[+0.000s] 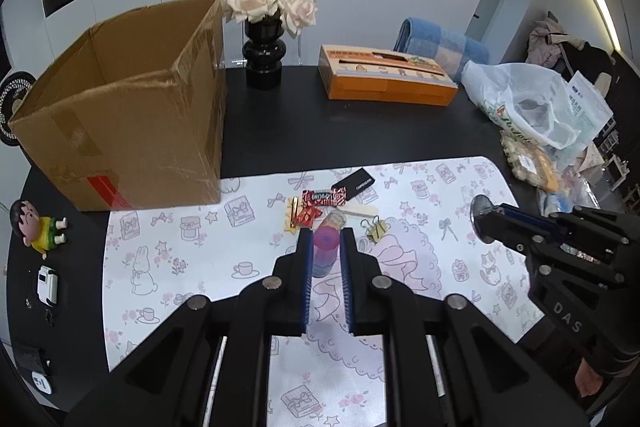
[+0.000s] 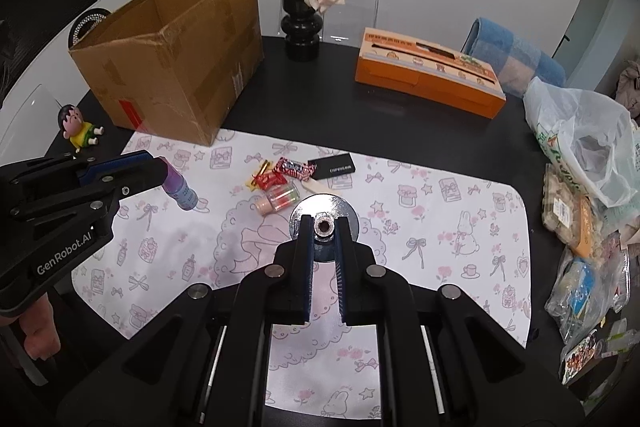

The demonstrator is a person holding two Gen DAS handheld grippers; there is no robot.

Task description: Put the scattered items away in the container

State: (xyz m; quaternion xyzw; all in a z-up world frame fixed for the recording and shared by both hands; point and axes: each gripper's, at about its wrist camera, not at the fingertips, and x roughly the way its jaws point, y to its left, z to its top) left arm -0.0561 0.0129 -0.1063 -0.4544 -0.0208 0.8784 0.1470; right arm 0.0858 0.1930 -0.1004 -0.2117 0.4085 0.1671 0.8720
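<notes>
Both tools grip: left tool (image 1: 325, 247) a purple bottle (image 2: 180, 189), right tool (image 2: 323, 227) seemingly a metal disc (image 2: 348, 211), above the patterned mat (image 1: 192, 259).

"GenRobot.AI" on the left hand-held gripper (image 2: 162, 171), "DAS" on the right hand-held gripper (image 1: 486, 217), "CAPUCINO" on a red sachet (image 1: 324, 196).

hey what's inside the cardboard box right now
In both views, only bare brown inner walls of the cardboard box show through its open top. Its near walls hide the floor, so I cannot tell if anything lies inside.
</notes>
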